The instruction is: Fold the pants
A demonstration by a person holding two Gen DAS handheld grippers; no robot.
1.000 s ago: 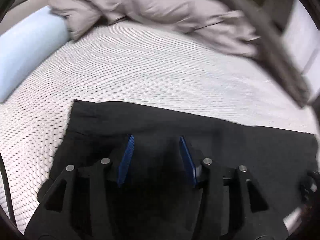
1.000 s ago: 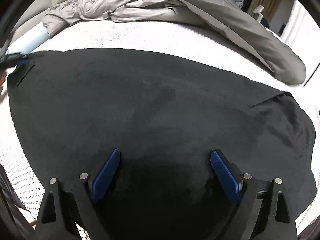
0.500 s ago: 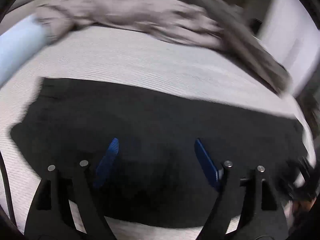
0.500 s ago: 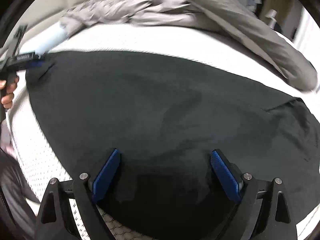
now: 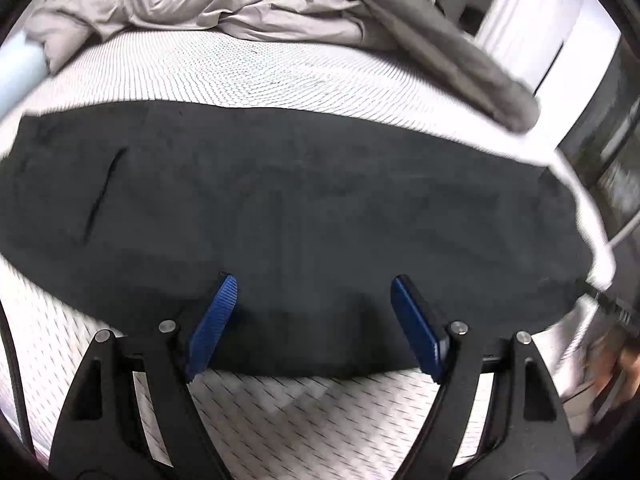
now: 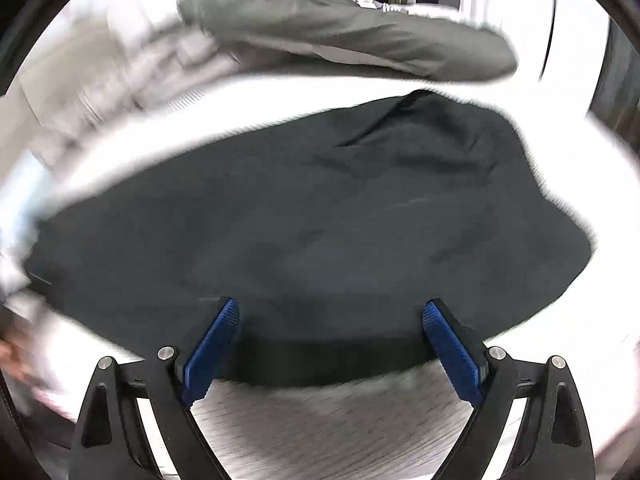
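I have just spread my left claw [image 5: 312, 324] and drawn it back off the pants [image 5: 304, 208], right claw [image 6: 332, 344] empty and wide too, so this fold lies finished on the bed [image 5: 260, 72].

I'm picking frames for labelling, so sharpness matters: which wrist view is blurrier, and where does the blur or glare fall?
Right wrist view: blurrier, the grey duvet and left edge smeared, the bed blown out white; the black pants soft-edged. Left wrist view: sharper, mattress weave and pants pocket slit crisp, blur only at the right rim and near foreground.
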